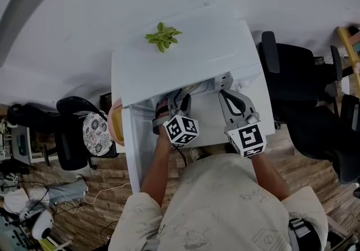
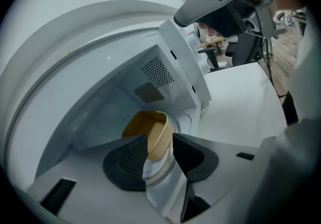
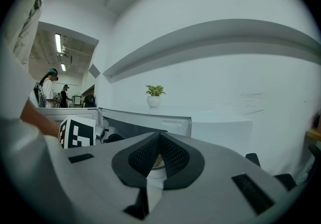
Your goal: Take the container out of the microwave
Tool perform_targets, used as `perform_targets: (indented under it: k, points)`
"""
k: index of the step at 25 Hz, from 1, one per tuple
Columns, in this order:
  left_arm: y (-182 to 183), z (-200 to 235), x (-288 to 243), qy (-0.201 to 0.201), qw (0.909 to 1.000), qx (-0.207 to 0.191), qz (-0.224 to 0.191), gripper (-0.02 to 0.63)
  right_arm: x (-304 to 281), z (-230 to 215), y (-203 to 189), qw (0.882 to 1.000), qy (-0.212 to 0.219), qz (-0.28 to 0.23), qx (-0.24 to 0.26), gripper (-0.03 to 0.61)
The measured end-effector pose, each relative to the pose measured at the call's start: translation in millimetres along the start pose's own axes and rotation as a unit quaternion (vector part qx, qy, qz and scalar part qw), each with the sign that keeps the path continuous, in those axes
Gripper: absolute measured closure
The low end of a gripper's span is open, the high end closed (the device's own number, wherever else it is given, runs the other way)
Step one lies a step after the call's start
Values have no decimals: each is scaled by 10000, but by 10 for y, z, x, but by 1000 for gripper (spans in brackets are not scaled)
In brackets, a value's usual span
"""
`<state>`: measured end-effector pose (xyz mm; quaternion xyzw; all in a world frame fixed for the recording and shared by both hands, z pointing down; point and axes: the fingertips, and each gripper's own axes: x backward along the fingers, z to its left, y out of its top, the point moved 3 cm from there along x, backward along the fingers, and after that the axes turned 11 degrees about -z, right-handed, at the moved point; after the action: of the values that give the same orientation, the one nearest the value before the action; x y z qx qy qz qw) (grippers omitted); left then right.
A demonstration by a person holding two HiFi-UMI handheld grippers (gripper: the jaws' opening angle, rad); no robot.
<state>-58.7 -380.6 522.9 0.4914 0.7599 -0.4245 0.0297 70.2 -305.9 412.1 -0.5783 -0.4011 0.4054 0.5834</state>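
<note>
a: where was the container when you looked?

b: inside the open microwave, on the turntable, down toward 6 o'clock in my left gripper view. my left gripper had its jaws apart, one either side of the near wall. i couldn't tell whether they touched it.

a: and the other tool?

b: my right gripper sat at 3 o'clock of the left one, jaws pressed together on nothing.

a: how did you judge the hold?

b: it looked like a light, thin-walled tan bowl, smooth, probably slippery, maybe a little flexible. i judged the rim wall the place to pinch, gently, keeping it level.
</note>
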Motion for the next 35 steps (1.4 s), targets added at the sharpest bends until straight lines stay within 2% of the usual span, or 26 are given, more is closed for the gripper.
perform_targets:
  k: [16, 26, 30, 35]
  points:
    - [-77, 0, -250, -437, 9948, -782, 495, 453, 57, -44, -79, 10000, -25, 17, -34, 563]
    - [-117, -25, -351, -728, 9890, -1080, 694, 460, 60, -58, -30, 10000, -22, -17, -76, 563]
    - [-132, -38, -364, -789, 9878, -1115, 751, 480, 77, -68, -34, 10000, -34, -14, -56, 563]
    - [-110, 5, -381, -662, 9886, -1154, 705, 522, 94, -81, -50, 10000, -64, -11, -43, 563]
